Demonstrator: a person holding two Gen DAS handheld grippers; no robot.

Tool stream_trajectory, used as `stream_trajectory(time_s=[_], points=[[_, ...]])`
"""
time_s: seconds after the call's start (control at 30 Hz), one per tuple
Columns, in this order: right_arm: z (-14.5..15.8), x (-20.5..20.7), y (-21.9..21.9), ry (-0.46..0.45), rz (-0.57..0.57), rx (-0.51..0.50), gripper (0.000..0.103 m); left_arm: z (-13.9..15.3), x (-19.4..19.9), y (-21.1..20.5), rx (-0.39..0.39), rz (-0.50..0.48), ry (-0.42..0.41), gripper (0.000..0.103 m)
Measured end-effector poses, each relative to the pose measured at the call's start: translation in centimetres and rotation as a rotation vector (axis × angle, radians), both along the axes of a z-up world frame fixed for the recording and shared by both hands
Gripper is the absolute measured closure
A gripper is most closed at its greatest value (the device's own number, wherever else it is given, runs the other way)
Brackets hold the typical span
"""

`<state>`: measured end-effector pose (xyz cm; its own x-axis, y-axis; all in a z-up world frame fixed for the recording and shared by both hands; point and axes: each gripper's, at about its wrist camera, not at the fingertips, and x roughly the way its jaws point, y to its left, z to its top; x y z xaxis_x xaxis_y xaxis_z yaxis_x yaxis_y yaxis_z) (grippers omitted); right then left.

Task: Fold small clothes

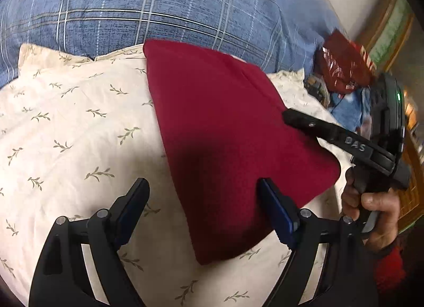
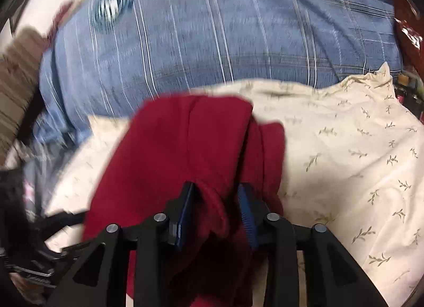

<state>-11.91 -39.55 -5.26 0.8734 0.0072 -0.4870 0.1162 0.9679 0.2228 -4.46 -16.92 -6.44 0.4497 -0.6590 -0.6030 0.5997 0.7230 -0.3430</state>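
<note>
Right tool [image 2: 216, 207] is pinching a bunched fold of the red cloth [image 2: 185, 148]. Left tool [image 1: 204, 209] is hanging released, one finger over the cloth's near edge. Cloth is lying on the cream sheet [image 1: 79, 121] of the bed, partly folded. Judging it light, soft, limp, non-slippery; best taken at corners or edges.

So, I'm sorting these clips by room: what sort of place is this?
Most likely a bedroom, on a bed: the red garment lies on a cream leaf-print pillow, with a blue plaid duvet bunched behind it.
</note>
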Motion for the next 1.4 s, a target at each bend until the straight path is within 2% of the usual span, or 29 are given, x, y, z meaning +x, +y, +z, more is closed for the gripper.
stream_trajectory(time_s=[0.03,0.1,0.2,0.27,0.3,0.37,0.43,0.47,0.5,0.53,0.57,0.63,0.77,0.83,0.9,0.93,0.97,1.0,1.03,1.13,1.23,1.33,1.4], points=[[0.2,-0.2,-0.6,-0.020,-0.034,0.006,0.032,0.1,0.4,0.3,-0.016,0.005,0.015,0.018],[0.1,0.2,-1.9,-0.032,-0.069,0.038,0.015,0.0,1.2,0.6,-0.043,0.019,0.047,0.017],[-1.3,2.4,-3.5,0.047,-0.026,0.145,0.015,-0.4,2.9,0.3,-0.094,0.003,0.121,0.012],[-1.9,3.3,-3.6,0.051,0.027,0.205,0.015,-0.8,3.7,-0.2,-0.116,-0.010,0.157,0.006],[-2.2,3.9,-3.3,0.059,0.071,0.227,0.015,-1.0,4.1,-0.5,-0.127,-0.012,0.165,0.003],[-2.2,4.2,-2.2,0.060,0.085,0.181,0.018,-1.1,4.2,-1.2,-0.138,-0.017,0.144,0.000],[-1.7,4.1,-0.9,0.046,0.085,0.098,0.044,-1.0,4.0,-2.1,-0.116,-0.032,0.115,0.003],[-1.4,3.9,-0.4,0.040,0.074,0.067,0.048,-0.9,3.9,-2.2,-0.114,-0.046,0.114,0.021],[-0.8,3.6,0.1,0.036,0.072,0.031,0.061,-0.6,3.6,-2.4,-0.109,-0.071,0.126,0.028],[-0.3,3.4,0.6,0.032,0.076,0.009,0.066,-0.1,3.3,-2.2,-0.094,-0.063,0.116,0.032],[0.3,2.9,1.1,0.026,0.083,-0.003,0.067,0.3,3.0,-2.0,-0.086,-0.067,0.107,0.039],[1.6,2.3,2.2,0.008,0.110,-0.010,0.068,1.3,2.3,-1.0,-0.080,-0.073,0.102,0.043],[3.4,1.6,5.2,-0.028,0.201,0.011,0.068,4.2,-0.7,3.2,-0.074,-0.042,0.039,0.042],[3.3,1.7,6.7,-0.035,0.250,0.050,0.068,4.8,-1.7,5.7,-0.068,-0.001,0.027,0.043],[2.3,2.4,8.7,-0.022,0.286,0.070,0.065,4.4,-2.0,7.6,-0.044,0.052,0.030,0.042],[1.7,2.8,9.5,-0.001,0.289,0.067,0.057,3.7,-2.0,8.4,-0.015,0.084,0.037,0.041],[1.0,3.3,10.3,0.037,0.282,0.056,0.055,2.7,-1.8,9.0,0.025,0.127,0.051,0.041],[0.2,3.8,11.0,0.094,0.252,0.020,0.055,1.8,-1.5,9.4,0.061,0.164,0.063,0.041],[0.0,3.6,11.3,0.103,0.212,-0.020,0.054,0.9,-1.3,9.6,0.089,0.192,0.077,0.037],[1.6,1.3,11.5,0.025,0.186,-0.064,0.054,0.0,-1.7,11.0,0.033,0.231,0.078,0.030],[3.5,0.0,12.9,-0.031,0.244,-0.098,0.054,1.0,-2.6,10.9,0.035,0.294,0.009,0.030],[3.2,1.4,15.6,-0.011,0.336,-0.142,0.060,1.3,-3.4,10.8,0.047,0.326,-0.062,0.029],[1.6,3.6,16.7,0.052,0.347,-0.174,0.061,1.0,-3.3,11.1,0.049,0.338,-0.083,0.029]])
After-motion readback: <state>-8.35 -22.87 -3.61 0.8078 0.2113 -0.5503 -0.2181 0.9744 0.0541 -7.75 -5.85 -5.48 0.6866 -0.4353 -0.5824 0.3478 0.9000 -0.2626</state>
